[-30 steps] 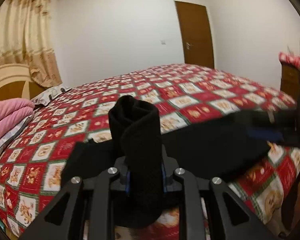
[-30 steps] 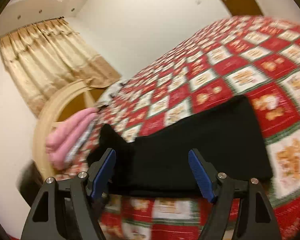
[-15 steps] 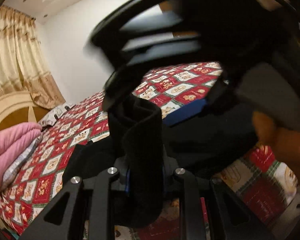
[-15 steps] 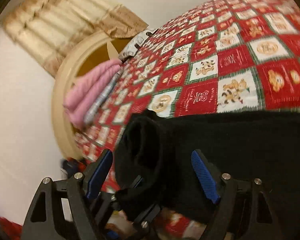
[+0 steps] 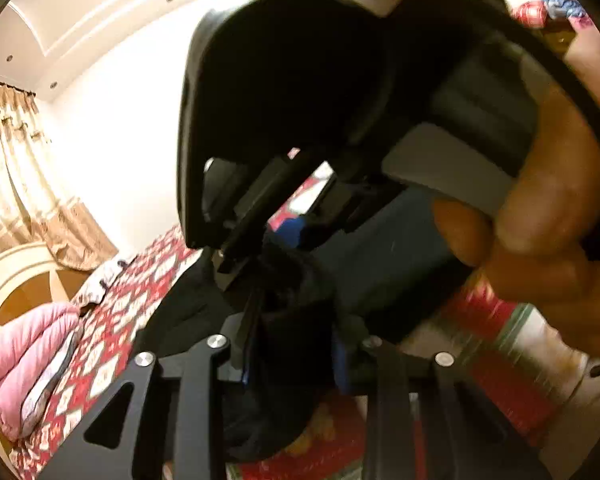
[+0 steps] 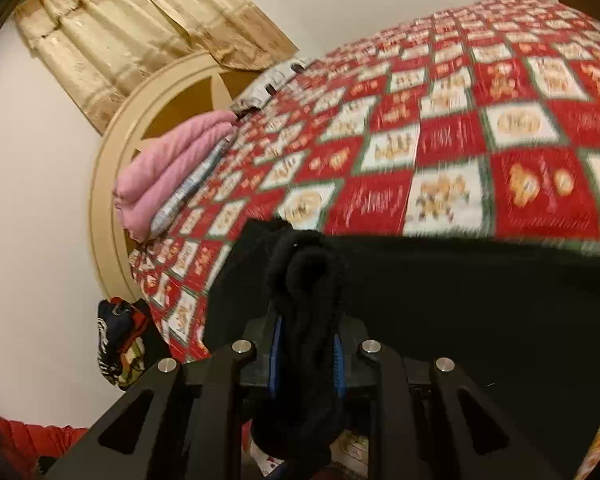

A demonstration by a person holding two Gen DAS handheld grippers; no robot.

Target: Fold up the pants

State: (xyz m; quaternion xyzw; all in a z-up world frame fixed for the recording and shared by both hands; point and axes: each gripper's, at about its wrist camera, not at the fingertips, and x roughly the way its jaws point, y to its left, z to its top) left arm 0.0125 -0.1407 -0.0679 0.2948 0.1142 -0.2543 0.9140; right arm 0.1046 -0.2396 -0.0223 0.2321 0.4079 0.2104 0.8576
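Note:
The black pants (image 6: 460,312) lie spread along the near edge of the bed. My right gripper (image 6: 306,360) is shut on a bunched fold of the pants at their left end. My left gripper (image 5: 292,356) is shut on a bunch of the same black cloth (image 5: 292,320). In the left wrist view the right gripper's black body (image 5: 300,100) and the hand holding it (image 5: 548,208) loom right in front and hide most of the pants.
The bed has a red, white and green checked quilt (image 6: 480,128). A folded pink blanket (image 6: 172,168) lies by the round cream headboard (image 6: 112,152). Beige curtains (image 6: 140,28) hang behind. A bundle of clothes (image 6: 120,340) sits beside the bed.
My right gripper swung left across the pants to their bunched end and shut on it. It now stands right in front of my left gripper, which keeps its hold.

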